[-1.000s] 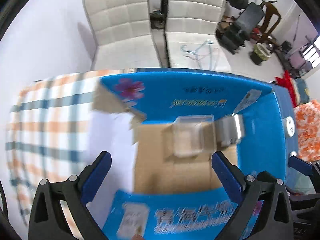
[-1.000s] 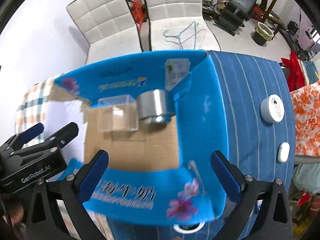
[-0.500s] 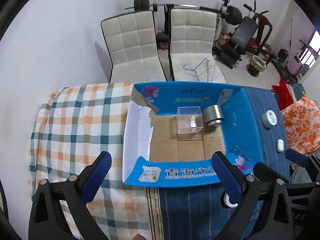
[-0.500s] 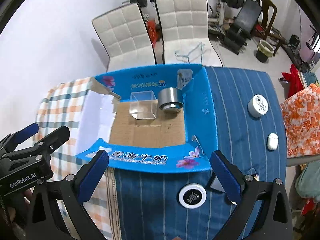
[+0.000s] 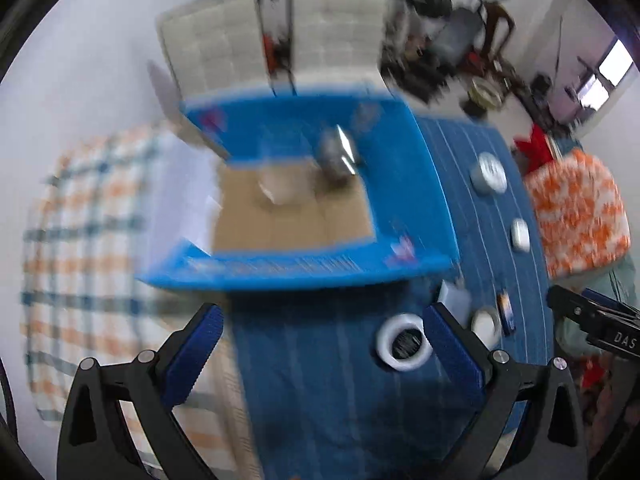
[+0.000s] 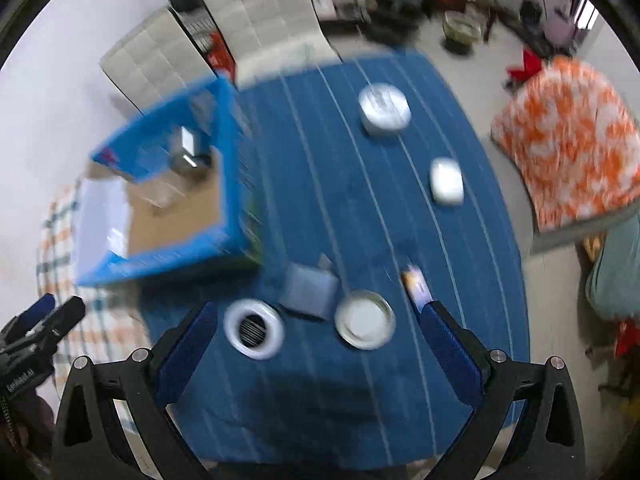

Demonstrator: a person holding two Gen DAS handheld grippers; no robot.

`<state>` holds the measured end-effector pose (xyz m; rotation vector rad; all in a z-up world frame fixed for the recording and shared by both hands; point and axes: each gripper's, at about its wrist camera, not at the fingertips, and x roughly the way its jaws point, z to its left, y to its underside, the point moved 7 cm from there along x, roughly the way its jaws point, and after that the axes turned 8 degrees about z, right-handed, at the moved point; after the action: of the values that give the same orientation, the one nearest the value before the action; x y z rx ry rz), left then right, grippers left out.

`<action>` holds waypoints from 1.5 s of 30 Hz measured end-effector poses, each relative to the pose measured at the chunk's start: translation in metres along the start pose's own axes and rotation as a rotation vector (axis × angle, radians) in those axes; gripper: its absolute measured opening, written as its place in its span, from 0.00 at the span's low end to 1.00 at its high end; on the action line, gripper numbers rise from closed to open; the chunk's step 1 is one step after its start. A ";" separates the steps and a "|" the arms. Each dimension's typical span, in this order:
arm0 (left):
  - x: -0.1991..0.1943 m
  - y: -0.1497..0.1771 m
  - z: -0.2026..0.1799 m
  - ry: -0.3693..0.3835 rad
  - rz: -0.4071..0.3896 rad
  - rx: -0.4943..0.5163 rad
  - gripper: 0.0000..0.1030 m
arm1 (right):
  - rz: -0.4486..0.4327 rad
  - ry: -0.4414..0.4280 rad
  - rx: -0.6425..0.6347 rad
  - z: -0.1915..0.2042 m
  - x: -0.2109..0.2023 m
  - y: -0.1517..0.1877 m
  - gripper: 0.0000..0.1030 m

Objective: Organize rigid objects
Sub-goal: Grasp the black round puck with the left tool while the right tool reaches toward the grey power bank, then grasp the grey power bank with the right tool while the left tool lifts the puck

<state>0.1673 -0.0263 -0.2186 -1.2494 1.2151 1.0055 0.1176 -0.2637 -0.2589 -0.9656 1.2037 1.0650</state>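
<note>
A blue cardboard box lies open on the table and holds a clear plastic cube and a silver metal cylinder. On the blue striped cloth lie a white ring with a black centre, a small grey-blue box, a round white lid, a white round tin, a white case and a small orange-blue item. My left gripper and right gripper are open and empty, above the cloth. Both views are blurred.
A checked cloth covers the table's left part. Two white chairs stand behind the table. An orange-white cushion lies off the right edge. Gym gear stands at the back.
Both grippers have pulled back and swung right, away from the box. More of the striped cloth and its small objects now shows. Both stay open.
</note>
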 end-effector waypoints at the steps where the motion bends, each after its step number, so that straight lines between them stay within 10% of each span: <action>1: 0.015 0.005 -0.011 0.004 0.029 0.008 1.00 | 0.037 -0.033 0.013 -0.010 0.019 0.004 0.88; 4: 0.073 0.022 -0.048 0.039 0.120 0.029 1.00 | 0.146 -0.089 0.042 -0.036 0.070 0.014 0.69; 14: 0.198 0.051 -0.093 -0.004 0.297 0.055 0.99 | 0.179 -0.105 0.043 -0.061 0.109 0.018 0.69; 18: 0.187 0.047 -0.093 -0.059 0.227 0.054 0.71 | 0.159 -0.124 0.069 -0.049 0.104 0.005 0.71; 28: 0.174 0.070 -0.036 -0.062 0.256 -0.124 0.71 | 0.084 -0.128 0.042 -0.008 0.080 -0.021 0.71; 37: 0.169 0.071 -0.035 -0.031 0.245 -0.114 0.71 | 0.099 0.088 -0.290 0.039 0.126 -0.028 0.71; 45: 0.166 0.073 -0.003 0.012 0.249 -0.119 0.71 | 0.301 -0.134 0.055 0.019 0.117 -0.013 0.64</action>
<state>0.1154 -0.0359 -0.3920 -1.2164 1.3599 1.2687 0.1400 -0.2357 -0.3729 -0.6720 1.2847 1.3048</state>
